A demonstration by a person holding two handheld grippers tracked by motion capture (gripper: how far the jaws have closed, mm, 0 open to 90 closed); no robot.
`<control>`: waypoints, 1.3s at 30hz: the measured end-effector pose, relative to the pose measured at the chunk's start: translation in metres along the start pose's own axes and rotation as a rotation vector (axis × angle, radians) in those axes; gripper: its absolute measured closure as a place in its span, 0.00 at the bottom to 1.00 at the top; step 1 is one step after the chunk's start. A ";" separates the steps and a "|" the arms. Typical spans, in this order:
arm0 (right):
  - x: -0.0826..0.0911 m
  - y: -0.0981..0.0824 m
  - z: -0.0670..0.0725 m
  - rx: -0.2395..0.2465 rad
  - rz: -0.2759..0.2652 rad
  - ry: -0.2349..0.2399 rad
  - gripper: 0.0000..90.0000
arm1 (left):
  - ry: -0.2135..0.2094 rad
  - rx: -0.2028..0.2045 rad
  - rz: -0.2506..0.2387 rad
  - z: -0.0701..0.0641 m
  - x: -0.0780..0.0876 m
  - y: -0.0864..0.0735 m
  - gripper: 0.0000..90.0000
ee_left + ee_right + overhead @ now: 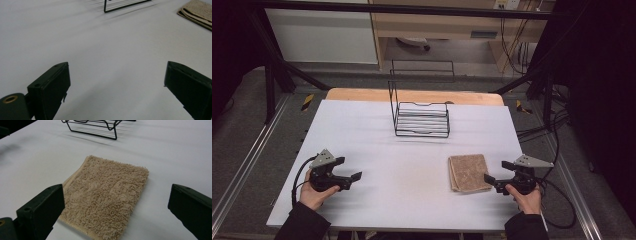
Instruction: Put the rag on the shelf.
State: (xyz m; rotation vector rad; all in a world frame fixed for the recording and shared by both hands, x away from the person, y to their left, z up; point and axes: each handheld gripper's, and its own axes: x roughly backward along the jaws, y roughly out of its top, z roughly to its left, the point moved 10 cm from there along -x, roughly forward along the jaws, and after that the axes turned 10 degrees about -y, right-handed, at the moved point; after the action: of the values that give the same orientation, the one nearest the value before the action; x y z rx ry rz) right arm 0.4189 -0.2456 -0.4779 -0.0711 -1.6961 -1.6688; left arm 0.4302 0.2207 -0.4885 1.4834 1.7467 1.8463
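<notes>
A white table point(412, 200) carries a black wire rack point(422, 119) at its far middle and a folded tan towel point(469, 172) near the front right, lying flat with its slightly longer side running front to back. The right gripper point(499, 174) sits just beside the towel's right edge, jaws spread wide and empty and aimed across it, with the towel directly ahead between them in the right gripper view. The left gripper point(349, 169), also spread and empty, rests well apart on the far side, so the right hand is the nearer one.
</notes>
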 end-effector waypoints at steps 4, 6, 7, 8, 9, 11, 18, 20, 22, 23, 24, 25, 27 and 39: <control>-0.001 -0.001 0.001 0.011 0.012 -0.005 0.01 | 0.005 0.005 -0.002 0.000 0.000 0.000 0.07; -0.003 -0.002 0.002 0.015 0.022 -0.009 0.02 | 0.005 0.007 -0.004 -0.001 0.000 0.001 0.08; -0.003 -0.003 0.002 0.017 0.027 -0.013 0.02 | 0.007 0.008 -0.006 -0.002 -0.001 0.001 0.08; -0.004 -0.003 0.002 0.015 0.031 -0.016 0.02 | 0.007 0.008 -0.006 -0.002 -0.001 0.001 0.08; -0.005 -0.004 0.003 0.019 0.036 -0.020 0.03 | 0.007 0.005 -0.002 -0.003 -0.002 0.001 0.08; -0.006 -0.004 0.005 0.035 0.046 -0.025 0.04 | 0.007 0.004 0.001 -0.004 -0.002 0.001 0.08; -0.014 -0.002 0.028 0.068 0.068 -0.010 0.13 | 0.013 -0.001 0.000 -0.007 -0.002 0.002 0.08; -0.019 -0.003 0.037 0.085 0.091 -0.010 0.15 | 0.017 0.002 0.001 -0.006 -0.002 0.002 0.08; -0.023 -0.004 0.047 0.098 0.109 0.000 0.19 | 0.017 0.005 0.002 -0.005 -0.002 0.002 0.09; -0.025 -0.004 0.052 0.119 0.111 0.004 0.23 | 0.017 0.005 0.002 -0.005 -0.002 0.002 0.09; -0.026 -0.005 0.058 0.131 0.122 0.016 0.27 | 0.019 0.005 0.001 -0.005 -0.001 0.002 0.09; -0.027 -0.005 0.064 0.135 0.126 0.026 0.29 | 0.021 0.005 0.001 -0.005 -0.001 0.002 0.09; -0.031 -0.007 0.072 0.156 0.138 0.035 0.36 | 0.022 0.007 0.000 -0.005 -0.001 0.002 0.09; -0.045 -0.024 0.094 0.217 0.216 0.057 0.59 | 0.027 0.010 0.005 -0.004 0.000 0.002 0.10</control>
State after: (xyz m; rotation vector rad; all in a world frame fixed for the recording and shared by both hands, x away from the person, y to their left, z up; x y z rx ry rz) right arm 0.3958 -0.1460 -0.5105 -0.0983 -1.7500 -1.3113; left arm 0.4278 0.2174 -0.4864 1.4746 1.7687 1.8716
